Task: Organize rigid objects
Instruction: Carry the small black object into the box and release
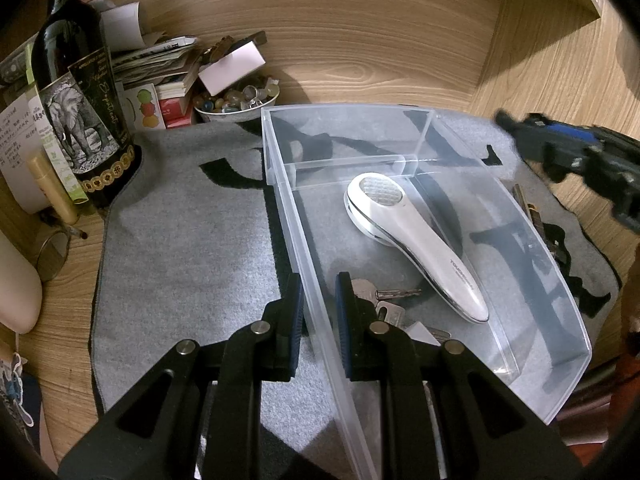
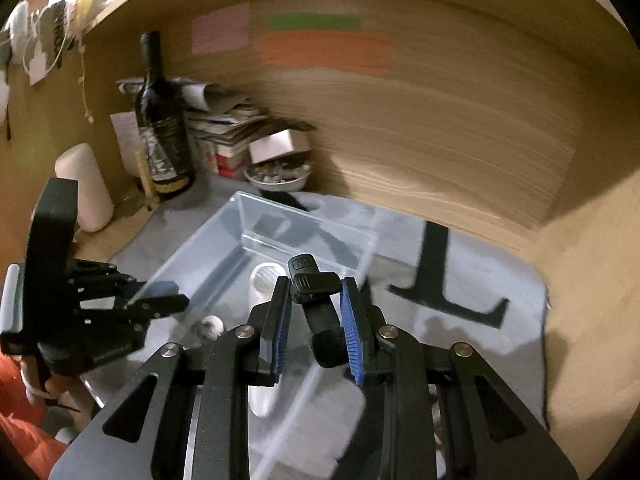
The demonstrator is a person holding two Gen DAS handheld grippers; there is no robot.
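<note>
Item 1, clear plastic bin: on the grey mat at mid-bench. I judge it light, stiff and rather slick. My left gripper straddles its near-left wall, jaws either side with a gap showing, not pinching.

Item 2, white handheld device: lies flat in the bin's large compartment, round mesh head far, tapered handle near. Smooth glossy shell, likely slippery; best taken across the narrow handle.

Item 3, keys: in the bin, near-left of the device. Small, hard, flat.

Item 4, black clip-like object: pinched between the jaws of my right gripper, above the bin. Rigid, light by my guess; held across its middle, so it may pivot.
</note>
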